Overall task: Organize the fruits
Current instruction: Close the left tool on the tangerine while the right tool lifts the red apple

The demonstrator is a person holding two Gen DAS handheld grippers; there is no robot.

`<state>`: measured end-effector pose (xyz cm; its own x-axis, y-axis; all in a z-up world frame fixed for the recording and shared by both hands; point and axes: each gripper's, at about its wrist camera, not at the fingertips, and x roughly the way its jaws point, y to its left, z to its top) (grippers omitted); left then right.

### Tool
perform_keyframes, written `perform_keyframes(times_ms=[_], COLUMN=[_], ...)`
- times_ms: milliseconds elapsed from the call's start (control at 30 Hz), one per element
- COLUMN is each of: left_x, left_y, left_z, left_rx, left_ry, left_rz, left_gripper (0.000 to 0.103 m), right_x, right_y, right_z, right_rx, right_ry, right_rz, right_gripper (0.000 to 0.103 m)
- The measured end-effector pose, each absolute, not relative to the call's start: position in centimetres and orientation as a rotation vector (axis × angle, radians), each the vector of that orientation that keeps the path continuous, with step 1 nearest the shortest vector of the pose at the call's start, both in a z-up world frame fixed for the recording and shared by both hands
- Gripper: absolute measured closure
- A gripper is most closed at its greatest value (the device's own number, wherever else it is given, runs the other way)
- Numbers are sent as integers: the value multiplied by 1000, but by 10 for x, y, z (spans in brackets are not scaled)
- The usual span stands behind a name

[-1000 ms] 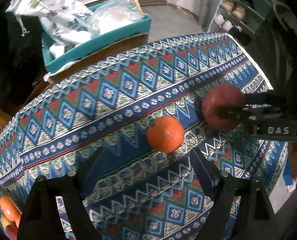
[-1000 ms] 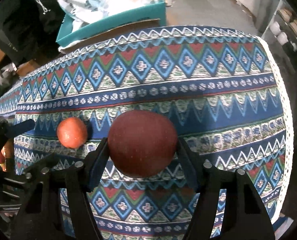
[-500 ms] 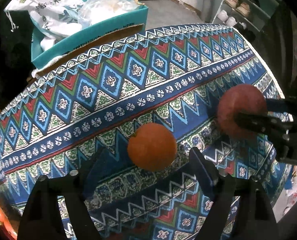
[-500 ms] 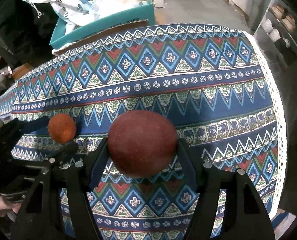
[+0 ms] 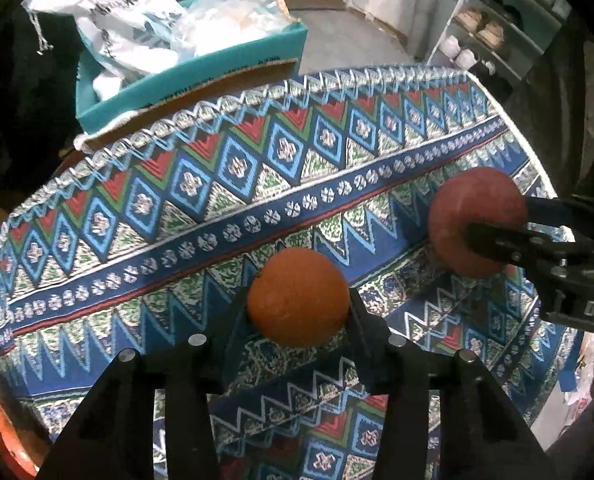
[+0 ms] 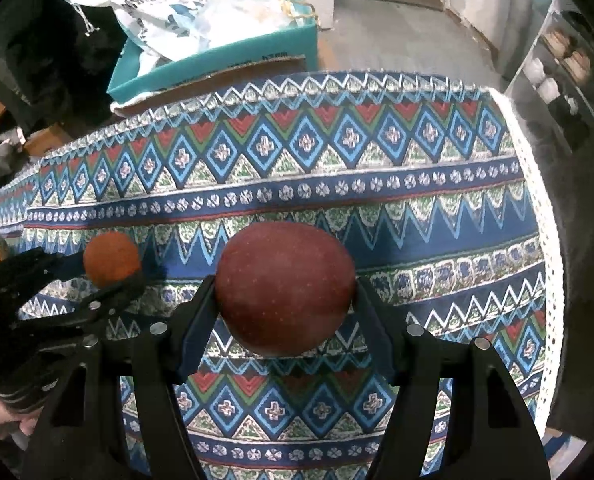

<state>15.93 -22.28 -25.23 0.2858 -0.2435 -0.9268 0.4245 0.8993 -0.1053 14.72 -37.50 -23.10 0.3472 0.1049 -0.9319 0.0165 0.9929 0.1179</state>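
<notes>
Patterned tablecloth (image 5: 225, 184) fills both frames; teal box (image 5: 233, 64) at upper left. We see the left gripper (image 5: 299, 312) clenched on the orange (image 5: 297, 296) at lower centre. The right gripper (image 6: 285, 300) clamps the red apple (image 6: 285, 284); we judge both are readied for lifting.

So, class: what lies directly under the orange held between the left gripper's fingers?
Under the orange runs the patterned tablecloth, its zigzag bands showing around the fruit. The patch right beneath is hidden, so contact cannot be told. The left gripper clamps its sides.
</notes>
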Motion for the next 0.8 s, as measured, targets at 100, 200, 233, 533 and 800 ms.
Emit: perform_keyframes(times_ms=[100,200,233,533,800], left_x=[156,150,148,128,107], left_y=[-220,-216,-215,-197,-180], left_z=[-238,-222,-218,-176,-143], left_rx=[183,192,192,163,151], left_ry=[1167,1131,1122,1055,1003], left_rz=[-447,-447,-448,-459,-455], left_gripper=[56,56,56,57,57], right_x=[147,145,144,130,115], right_y=[-374,-372,-371,-354,-339], right_z=[-224,-215,-212,-174,-145], right_rx=[115,108,105,65,47], right_ry=[1195,1172,1163,1075,1010], right_rz=[63,65,68,103,145], right_gripper=[36,36,36,36,36])
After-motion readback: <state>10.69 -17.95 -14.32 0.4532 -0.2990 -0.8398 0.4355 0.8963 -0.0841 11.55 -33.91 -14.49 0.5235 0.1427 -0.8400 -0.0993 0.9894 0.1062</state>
